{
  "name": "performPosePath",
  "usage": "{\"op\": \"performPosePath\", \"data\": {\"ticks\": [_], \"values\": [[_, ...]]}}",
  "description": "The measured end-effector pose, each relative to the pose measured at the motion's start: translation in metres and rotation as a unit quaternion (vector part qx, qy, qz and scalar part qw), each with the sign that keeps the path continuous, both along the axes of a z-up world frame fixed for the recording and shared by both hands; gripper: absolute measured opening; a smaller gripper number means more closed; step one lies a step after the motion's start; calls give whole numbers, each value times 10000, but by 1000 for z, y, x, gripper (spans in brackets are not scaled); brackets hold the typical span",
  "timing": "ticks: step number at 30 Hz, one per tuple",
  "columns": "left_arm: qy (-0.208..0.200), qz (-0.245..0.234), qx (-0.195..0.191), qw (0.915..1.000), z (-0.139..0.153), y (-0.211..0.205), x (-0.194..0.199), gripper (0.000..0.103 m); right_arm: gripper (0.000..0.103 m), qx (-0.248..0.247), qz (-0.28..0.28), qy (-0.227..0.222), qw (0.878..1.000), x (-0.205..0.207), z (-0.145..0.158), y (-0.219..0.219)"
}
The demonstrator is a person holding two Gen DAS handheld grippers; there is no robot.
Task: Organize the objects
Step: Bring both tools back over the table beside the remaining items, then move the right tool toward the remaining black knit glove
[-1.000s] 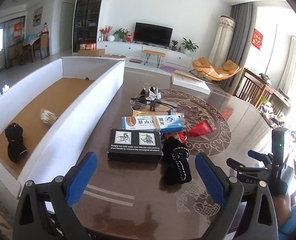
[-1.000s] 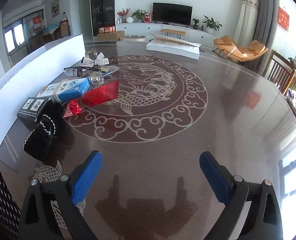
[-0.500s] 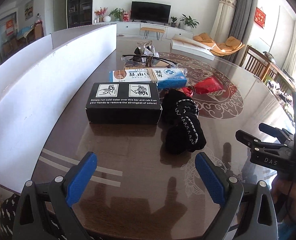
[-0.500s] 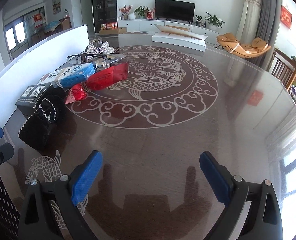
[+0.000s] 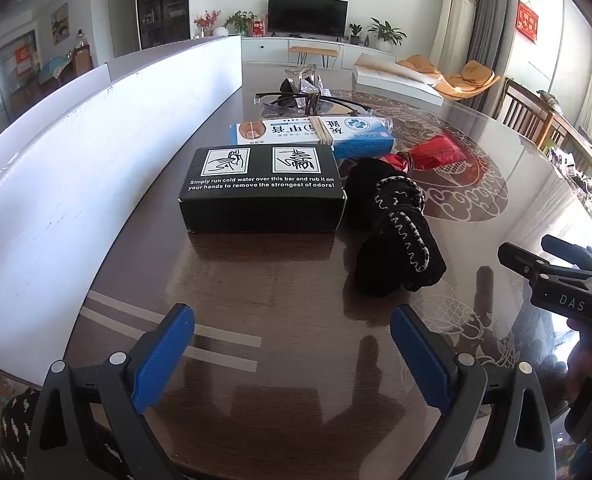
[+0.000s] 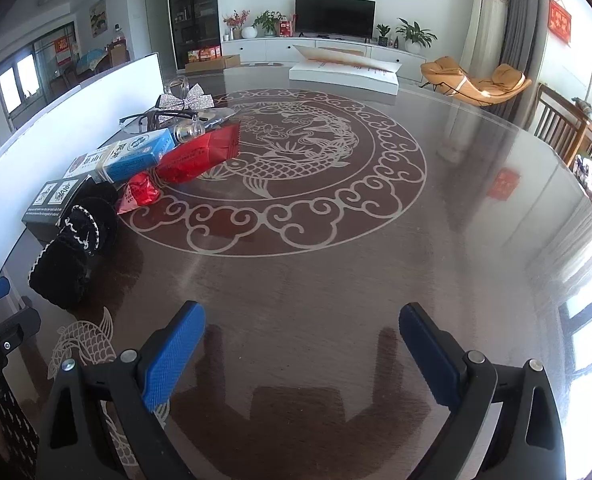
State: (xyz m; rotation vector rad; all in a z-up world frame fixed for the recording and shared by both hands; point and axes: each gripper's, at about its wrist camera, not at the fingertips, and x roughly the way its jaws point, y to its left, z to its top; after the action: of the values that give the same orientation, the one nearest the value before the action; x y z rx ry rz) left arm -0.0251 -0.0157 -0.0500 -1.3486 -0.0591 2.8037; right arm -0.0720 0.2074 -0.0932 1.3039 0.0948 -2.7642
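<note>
The left gripper (image 5: 292,344) has come down and in toward the pile since a second ago: then it looked over the white tray wall into the tray, now that wall (image 5: 96,152) rises beside it at left and the black box (image 5: 262,192) looms large ahead. Its blue fingers are spread wide with nothing between them, hovering above the table (image 5: 288,280). The right gripper (image 6: 302,344) has crept forward a little; its fingers are likewise released and empty, over bare table right of the pile.

The black box lies just beside the wall. Touching its right end is a black sock bundle (image 5: 396,240) with pale stitching. Behind the box sits a blue-and-white carton (image 5: 316,136), with a red packet (image 5: 436,152) to its right and a small red wrapper (image 6: 138,196) near the socks. Farther back lie glasses (image 5: 316,102) and a glittery bow (image 5: 308,86)
</note>
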Motion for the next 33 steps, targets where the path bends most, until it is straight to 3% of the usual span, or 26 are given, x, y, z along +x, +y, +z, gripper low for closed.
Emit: {"op": "performPosePath", "data": {"ticks": [33], "values": [[-58, 122, -72, 9999, -4, -6, -3, 100, 98, 159, 27, -64, 9998, -2, -4, -7]]}}
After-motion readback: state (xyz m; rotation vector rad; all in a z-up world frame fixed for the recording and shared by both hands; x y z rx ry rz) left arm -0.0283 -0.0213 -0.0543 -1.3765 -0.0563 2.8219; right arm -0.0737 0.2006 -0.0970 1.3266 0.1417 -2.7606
